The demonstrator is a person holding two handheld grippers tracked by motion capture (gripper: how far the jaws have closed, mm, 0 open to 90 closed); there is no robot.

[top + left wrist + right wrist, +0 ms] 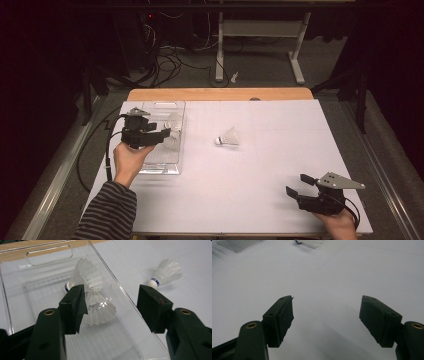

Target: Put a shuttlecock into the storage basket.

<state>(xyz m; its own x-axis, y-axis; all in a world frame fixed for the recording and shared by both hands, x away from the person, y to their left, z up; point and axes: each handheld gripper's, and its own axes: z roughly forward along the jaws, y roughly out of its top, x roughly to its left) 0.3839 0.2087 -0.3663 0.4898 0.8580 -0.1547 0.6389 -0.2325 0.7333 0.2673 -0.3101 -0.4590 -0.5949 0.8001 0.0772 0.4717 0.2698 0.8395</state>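
While the left gripper (162, 129) hovers over the clear tray (50, 262), its fingers (75, 307) stand spread, empty.
Two shuttlecocks (92, 297) lie in the tray; a third shuttlecock (228, 137) rests mid-table (280, 150); right gripper (300, 185) sits spread, empty.

The left tongs (162, 132), gripped from below by the left hand (129, 159) on a striped-sleeved forearm, point level toward the right with the jaws spread wide and nothing pressed between them. The right tongs (299, 185) sit low in the right hand (340, 222), jaws likewise apart, aimed toward the left tongs.
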